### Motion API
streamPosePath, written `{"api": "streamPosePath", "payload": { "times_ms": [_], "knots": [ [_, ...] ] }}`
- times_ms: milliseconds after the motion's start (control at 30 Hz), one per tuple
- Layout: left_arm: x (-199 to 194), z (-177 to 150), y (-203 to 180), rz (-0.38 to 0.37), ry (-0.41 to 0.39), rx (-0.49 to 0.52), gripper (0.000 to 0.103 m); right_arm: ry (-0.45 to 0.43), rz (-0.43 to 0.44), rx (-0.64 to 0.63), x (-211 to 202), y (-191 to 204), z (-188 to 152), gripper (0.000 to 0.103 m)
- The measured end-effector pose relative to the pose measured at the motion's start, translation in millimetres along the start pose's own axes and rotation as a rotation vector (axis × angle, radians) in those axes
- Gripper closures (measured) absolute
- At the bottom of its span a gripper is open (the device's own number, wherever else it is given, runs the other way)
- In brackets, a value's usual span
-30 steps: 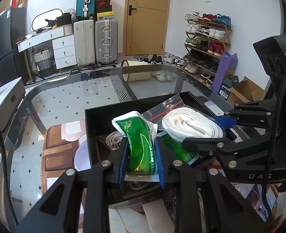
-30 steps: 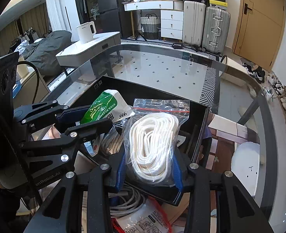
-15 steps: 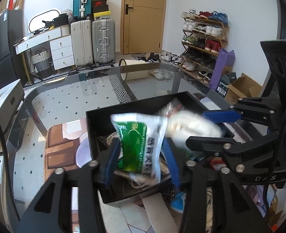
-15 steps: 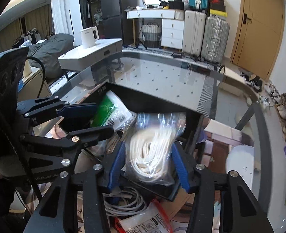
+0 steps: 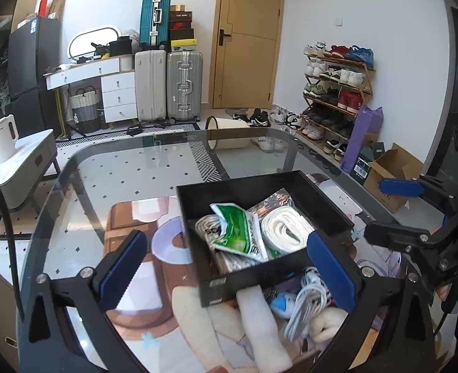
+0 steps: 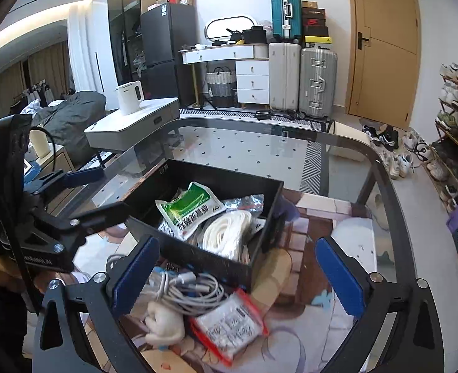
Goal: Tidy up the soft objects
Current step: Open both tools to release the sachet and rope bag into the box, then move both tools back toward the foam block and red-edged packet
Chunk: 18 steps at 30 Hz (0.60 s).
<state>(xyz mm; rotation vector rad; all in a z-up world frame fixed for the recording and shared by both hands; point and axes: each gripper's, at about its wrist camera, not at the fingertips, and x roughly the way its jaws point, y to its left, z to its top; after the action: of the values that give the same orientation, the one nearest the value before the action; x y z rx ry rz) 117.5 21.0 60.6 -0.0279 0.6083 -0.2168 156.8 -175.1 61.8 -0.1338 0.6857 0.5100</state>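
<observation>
A black open box [image 5: 238, 183] [image 6: 222, 171] stands on the glass table. Inside it lie a green-and-white packet [image 5: 241, 233] [image 6: 191, 208] and a clear bag of coiled white rope [image 5: 286, 230] [image 6: 229, 233], side by side on other packets. My left gripper [image 5: 225, 267] [image 6: 95, 194] hangs above the box's near edge, its jaws opening wide with nothing gripped. To its right, my right gripper [image 6: 238, 276] [image 5: 393, 211] is also opening, and its blue pads touch nothing.
In front of the box lie a white cable coil [image 6: 191, 289], a red-edged zip bag [image 6: 229, 326], a white plush piece [image 6: 163, 323] and a white cloth roll [image 5: 260, 320]. A patterned mat [image 5: 135, 217] covers part of the glass table [image 5: 120, 168].
Both grippers opened and let go: the green packet and the rope bag dropped into the box. Both grippers drew back and upward from the box.
</observation>
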Motion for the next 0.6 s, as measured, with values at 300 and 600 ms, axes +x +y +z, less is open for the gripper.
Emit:
{"api": "streamPosePath", "payload": {
  "times_ms": [300, 600],
  "knots": [
    [-24, -24, 12, 0.033, 0.003, -0.03, 0.0, 0.012, -0.014, 0.043, -15, -3, -25, 0.001],
    [-31, -51, 9, 0.056, 0.027, -0.038, 0.0, 0.052, -0.033, 0.062, -15, -9, -49, 0.001]
  ]
}}
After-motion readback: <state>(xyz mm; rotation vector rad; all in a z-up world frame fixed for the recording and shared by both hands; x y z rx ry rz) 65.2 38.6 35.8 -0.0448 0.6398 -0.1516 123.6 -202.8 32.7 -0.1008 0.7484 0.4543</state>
